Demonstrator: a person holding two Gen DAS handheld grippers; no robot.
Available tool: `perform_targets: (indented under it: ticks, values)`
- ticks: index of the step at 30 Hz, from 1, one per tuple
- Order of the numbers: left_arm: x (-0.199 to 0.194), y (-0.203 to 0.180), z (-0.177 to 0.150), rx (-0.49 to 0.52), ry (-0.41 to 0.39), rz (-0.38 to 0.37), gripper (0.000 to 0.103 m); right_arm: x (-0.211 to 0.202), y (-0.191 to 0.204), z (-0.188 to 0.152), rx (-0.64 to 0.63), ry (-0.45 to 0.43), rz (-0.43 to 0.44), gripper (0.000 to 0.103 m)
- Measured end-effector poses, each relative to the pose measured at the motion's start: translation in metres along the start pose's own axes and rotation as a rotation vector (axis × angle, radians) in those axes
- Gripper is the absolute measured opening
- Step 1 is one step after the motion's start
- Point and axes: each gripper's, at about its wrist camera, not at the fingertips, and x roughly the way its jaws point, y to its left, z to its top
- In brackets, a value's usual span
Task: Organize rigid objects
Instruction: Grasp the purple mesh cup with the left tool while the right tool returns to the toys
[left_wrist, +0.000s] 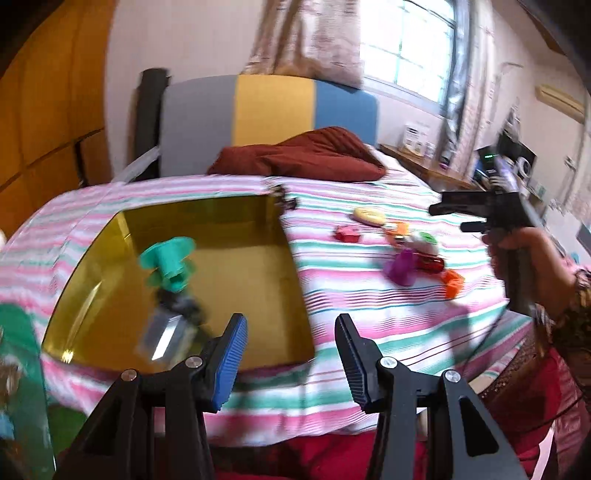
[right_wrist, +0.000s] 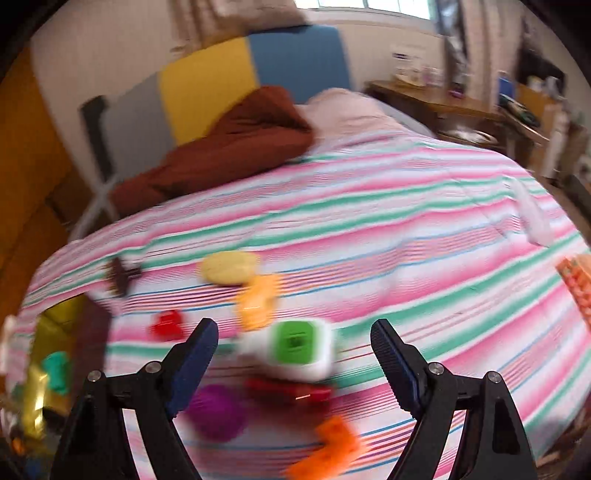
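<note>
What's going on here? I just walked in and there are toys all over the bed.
A person is sorting small rigid toys off the striped bedspread into a yellow tray. A teal piece and a silver object already lie in the tray. The left hand-held gripper is open and empty near the tray. The right hand-held gripper is open over the remaining pile, above a white-and-green toy, holding nothing yet.
</note>
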Motion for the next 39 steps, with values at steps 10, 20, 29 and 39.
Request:
perform_targets:
  ticks: [10,20,29,39]
  values:
    - [0.058,-0.085,0.035,0.15,0.087,-0.144,0.067,0.036,-0.064,-0.015,0.334,0.153,0.036,0.085]
    - [0.15,-0.144,0.061,0.24,0.145,-0.147,0.067,0.04,-0.075,-0.017,0.415,0.173,0.087,0.085]
    - [0.204,-0.146,0.058,0.225,0.167,-0.101,0.059,0.046,-0.07,-0.016,0.411,0.178,0.089,0.087]
    - [0.191,-0.121,0.036,0.232,0.084,-0.122,0.032,0.047,-0.065,-0.016,0.385,0.187,0.087,0.088]
